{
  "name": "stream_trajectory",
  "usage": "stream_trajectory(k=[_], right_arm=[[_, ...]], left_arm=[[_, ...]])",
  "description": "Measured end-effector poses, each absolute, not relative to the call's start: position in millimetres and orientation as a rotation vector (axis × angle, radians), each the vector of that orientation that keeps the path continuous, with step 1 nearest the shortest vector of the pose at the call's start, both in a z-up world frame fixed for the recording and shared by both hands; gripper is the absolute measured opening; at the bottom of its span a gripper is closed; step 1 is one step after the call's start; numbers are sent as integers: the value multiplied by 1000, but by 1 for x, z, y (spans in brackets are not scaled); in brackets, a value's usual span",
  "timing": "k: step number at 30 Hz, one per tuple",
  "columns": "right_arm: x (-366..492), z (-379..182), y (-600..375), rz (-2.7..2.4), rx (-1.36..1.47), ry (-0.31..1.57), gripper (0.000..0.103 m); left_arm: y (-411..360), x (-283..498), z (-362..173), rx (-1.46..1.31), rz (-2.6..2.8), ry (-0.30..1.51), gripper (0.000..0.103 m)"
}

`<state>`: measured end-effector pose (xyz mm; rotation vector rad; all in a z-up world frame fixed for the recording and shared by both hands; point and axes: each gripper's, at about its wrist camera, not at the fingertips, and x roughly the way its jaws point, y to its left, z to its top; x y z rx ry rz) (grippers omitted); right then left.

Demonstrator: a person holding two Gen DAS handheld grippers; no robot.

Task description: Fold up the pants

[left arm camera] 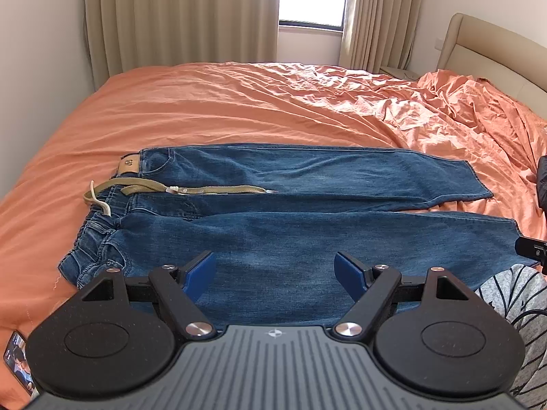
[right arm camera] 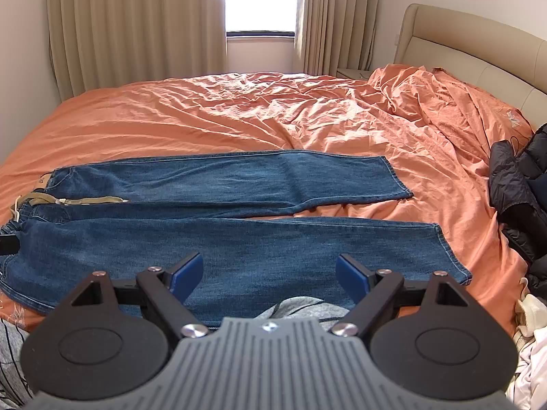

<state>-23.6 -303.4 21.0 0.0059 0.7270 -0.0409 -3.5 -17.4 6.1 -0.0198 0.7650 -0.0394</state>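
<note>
Blue jeans (left arm camera: 290, 205) lie flat on the orange bed, waist to the left, both legs stretched to the right side by side; they also show in the right wrist view (right arm camera: 239, 225). A tan belt (left arm camera: 177, 189) trails from the waist across the far leg. My left gripper (left arm camera: 275, 273) is open and empty, above the near leg close to the waist. My right gripper (right arm camera: 268, 275) is open and empty, above the near leg toward the hem (right arm camera: 451, 253).
Orange rumpled sheet (left arm camera: 273, 102) covers the bed, bunched at the beige headboard (right arm camera: 461, 44) on the right. A dark jacket (right arm camera: 519, 191) and white clothes (right arm camera: 533, 341) lie at the right edge. A grey patterned garment (right arm camera: 301, 307) is near me. A phone (left arm camera: 18, 358) lies at the left.
</note>
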Motion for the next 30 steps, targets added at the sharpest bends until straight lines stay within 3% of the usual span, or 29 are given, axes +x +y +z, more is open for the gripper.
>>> stream_trajectory(k=[30], right_arm=[[-24,25,-303,-45,3,725,81]], left_arm=[[-21,-7,16,-34,-48,760,92]])
